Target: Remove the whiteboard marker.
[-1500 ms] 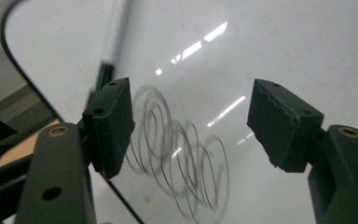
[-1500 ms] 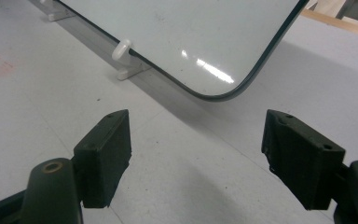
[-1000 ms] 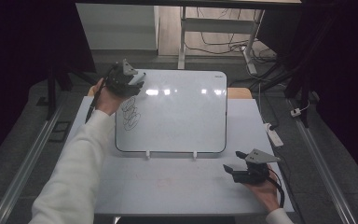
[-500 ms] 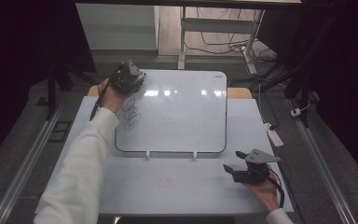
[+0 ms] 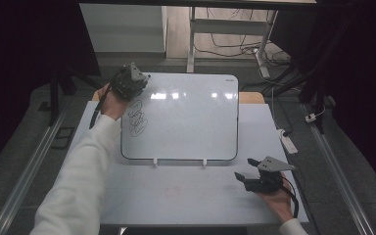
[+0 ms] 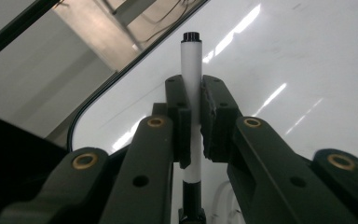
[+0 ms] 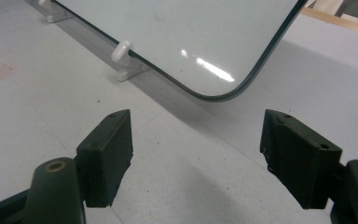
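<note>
A white-barrelled marker [image 6: 191, 60] with a black cap end stands upright between the pads of my left gripper [image 6: 195, 100]. The jaws have just been closing and now press on it. In the high view the left gripper [image 5: 132, 87] is over the far left corner of the whiteboard [image 5: 186, 117], just above some dark looped scribbles [image 5: 137, 117]. My right gripper [image 5: 242, 169] rests on the table at the near right. It is open, and in its own view the right gripper [image 7: 196, 149] has nothing between its pads, which point at the board's near corner [image 7: 191, 32].
The whiteboard lies on a pale table [image 5: 176, 196], held at its near edge by white clips [image 7: 123, 51]. A faint red stain [image 7: 0, 70] marks the table. A white power strip [image 5: 288, 142] lies at the right edge. Cables and desk legs lie beyond.
The left hand has edged slightly toward the board's far left corner, uncovering more of the scribbles. The right hand has stayed put.
</note>
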